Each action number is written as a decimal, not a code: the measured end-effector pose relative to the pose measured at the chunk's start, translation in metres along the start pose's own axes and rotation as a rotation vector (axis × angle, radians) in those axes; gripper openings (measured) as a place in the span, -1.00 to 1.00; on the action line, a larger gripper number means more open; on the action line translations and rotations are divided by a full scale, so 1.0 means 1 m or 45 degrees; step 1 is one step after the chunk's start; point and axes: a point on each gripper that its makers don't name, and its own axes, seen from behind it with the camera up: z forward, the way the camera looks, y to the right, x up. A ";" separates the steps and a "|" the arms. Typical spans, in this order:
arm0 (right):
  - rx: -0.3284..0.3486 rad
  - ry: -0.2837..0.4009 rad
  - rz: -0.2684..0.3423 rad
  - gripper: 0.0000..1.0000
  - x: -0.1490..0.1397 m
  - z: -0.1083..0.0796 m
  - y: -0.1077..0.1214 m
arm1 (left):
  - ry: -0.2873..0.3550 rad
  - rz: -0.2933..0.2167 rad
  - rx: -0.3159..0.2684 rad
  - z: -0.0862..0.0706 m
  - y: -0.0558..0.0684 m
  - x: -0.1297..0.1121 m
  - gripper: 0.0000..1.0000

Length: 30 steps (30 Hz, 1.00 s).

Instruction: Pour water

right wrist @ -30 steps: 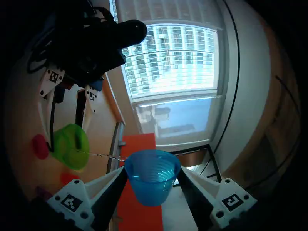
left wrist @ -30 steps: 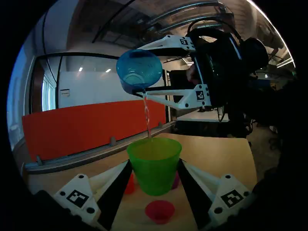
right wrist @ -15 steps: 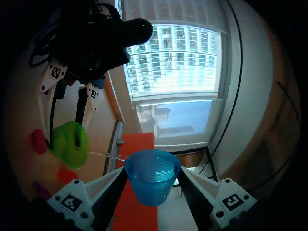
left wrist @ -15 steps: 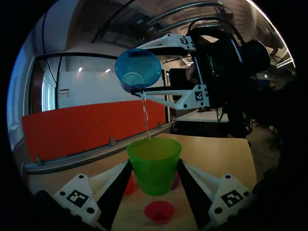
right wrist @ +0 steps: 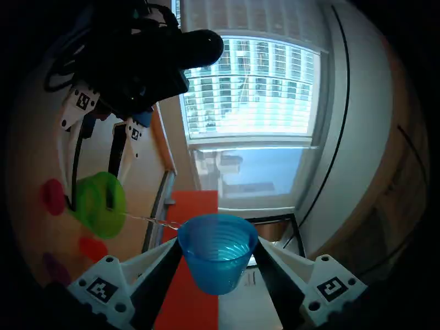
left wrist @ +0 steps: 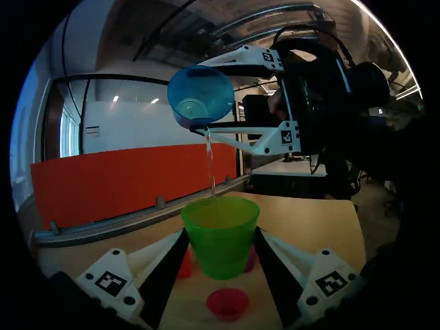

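Tilting with its mouth toward the camera, the blue cup (left wrist: 201, 96) sits at 12 o'clock in the left gripper view. It is clenched between the two white fingers of the right tool (left wrist: 198, 98), which reaches in from 2 o'clock. A thin stream of water (left wrist: 209, 165) leaves the cup's lower rim and falls straight toward 6 o'clock into the green cup (left wrist: 220, 242). That cup stands upright at the view's centre, grasped by the left tool (left wrist: 220, 236) with one finger pressed on each side of its wall. I cannot tell whether its base touches the surface (left wrist: 313, 220), a light wooden top running off toward 3 o'clock. A small red cup (left wrist: 227, 302) stands on the surface at 6 o'clock, just below the green cup. An orange panel (left wrist: 110, 181) runs along the far edge at 9 o'clock.

In the right gripper view the blue cup (right wrist: 217, 258) is at 6 o'clock, held fast between the right tool's (right wrist: 218, 247) fingers. From its rim at 10 o'clock the water (right wrist: 151, 220) arcs toward 9 o'clock and meets the green cup (right wrist: 99, 203). The left tool (right wrist: 93, 206) grips that cup from 11 o'clock. A bright window (right wrist: 247, 88) with blinds is at 12 o'clock.
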 end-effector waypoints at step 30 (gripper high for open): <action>-0.008 -0.013 -0.130 0.79 0.006 0.001 0.002 | 0.010 0.000 0.002 0.003 -0.001 0.005 0.63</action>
